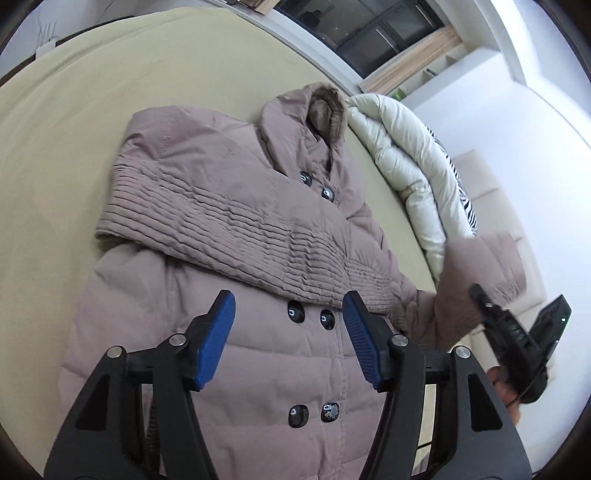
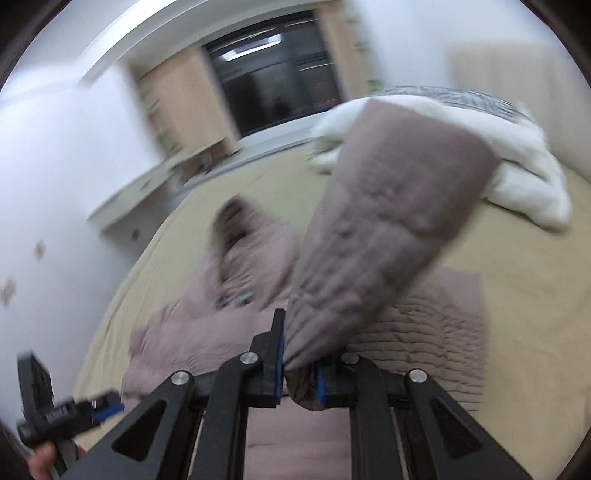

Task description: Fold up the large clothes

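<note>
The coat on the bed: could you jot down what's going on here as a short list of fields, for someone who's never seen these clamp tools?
garment: mauve padded coat, lying front up, buttoned
surface: beige bed
one sleeve: folded across the chest
other sleeve: lifted off the bed
left gripper: open, above the coat front, holding nothing
right gripper: shut on the lifted sleeve's end
nearby: white duvet bunched beside the coat

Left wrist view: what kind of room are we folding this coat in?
Most likely a bedroom. The mauve puffer coat lies on a wide bed covered by a beige sheet, a rolled white duvet sits at its far side, and a dark window with light curtains is behind.
</note>
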### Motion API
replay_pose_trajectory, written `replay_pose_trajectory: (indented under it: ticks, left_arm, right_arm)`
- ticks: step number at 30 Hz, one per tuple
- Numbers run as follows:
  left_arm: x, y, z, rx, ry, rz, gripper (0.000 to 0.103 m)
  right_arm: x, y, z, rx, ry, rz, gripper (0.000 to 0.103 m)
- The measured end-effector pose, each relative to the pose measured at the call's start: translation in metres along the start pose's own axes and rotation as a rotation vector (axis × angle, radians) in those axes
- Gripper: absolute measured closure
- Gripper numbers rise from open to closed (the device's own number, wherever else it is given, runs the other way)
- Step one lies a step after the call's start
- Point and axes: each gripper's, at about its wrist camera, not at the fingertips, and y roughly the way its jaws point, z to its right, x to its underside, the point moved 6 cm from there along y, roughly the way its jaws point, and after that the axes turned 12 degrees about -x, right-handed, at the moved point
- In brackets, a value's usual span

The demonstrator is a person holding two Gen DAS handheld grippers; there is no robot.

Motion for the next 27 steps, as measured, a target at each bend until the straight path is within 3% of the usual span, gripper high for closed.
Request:
replay_pose_trajectory:
  ticks: [5, 8, 10, 12, 13, 14, 16, 24, 26, 27]
  left_arm:
    - [-0.006, 0.002, -0.028, 0.03, -0.072, -0.037, 0.042]
    - [-0.004, 0.012, -0.038, 0.059, -0.116, -0.079, 0.042]
    - [-0.004, 0.018, -0.04, 0.071, -0.132, -0.095, 0.042]
    - [-0.009, 0.024, -0.037, 0.071, -0.134, -0.105, 0.042]
    - [-0.01, 0.027, -0.034, 0.07, -0.127, -0.103, 0.042]
    - [-0.012, 0.03, -0.03, 0.068, -0.115, -0.103, 0.042]
    - [-0.016, 0.04, -0.019, 0.071, -0.085, -0.119, 0.042]
    - [-0.015, 0.082, 0.004, -0.071, 0.007, -0.172, 0.043]
    - [-0.011, 0.086, 0.003, -0.113, 0.02, -0.167, 0.069]
    - [-0.009, 0.088, 0.004, -0.119, 0.03, -0.168, 0.073]
  right_arm:
    - [0.062, 0.099, -0.073, -0.033, -0.24, -0.227, 0.084]
    - [0.098, 0.131, -0.079, -0.025, -0.284, -0.325, 0.081]
    - [0.112, 0.133, -0.079, -0.01, -0.296, -0.342, 0.078]
    - [0.114, 0.128, -0.073, -0.037, -0.282, -0.321, 0.055]
    - [0.115, 0.125, -0.071, -0.075, -0.263, -0.325, 0.033]
    - [0.116, 0.122, -0.071, -0.114, -0.248, -0.328, 0.019]
    - [0.124, 0.113, -0.085, -0.137, -0.24, -0.309, 0.011]
    - [0.139, 0.078, -0.069, -0.219, -0.079, -0.313, 0.009]
    - [0.142, 0.068, -0.061, -0.229, -0.043, -0.314, 0.009]
    - [0.144, 0.061, -0.056, -0.237, -0.018, -0.306, 0.009]
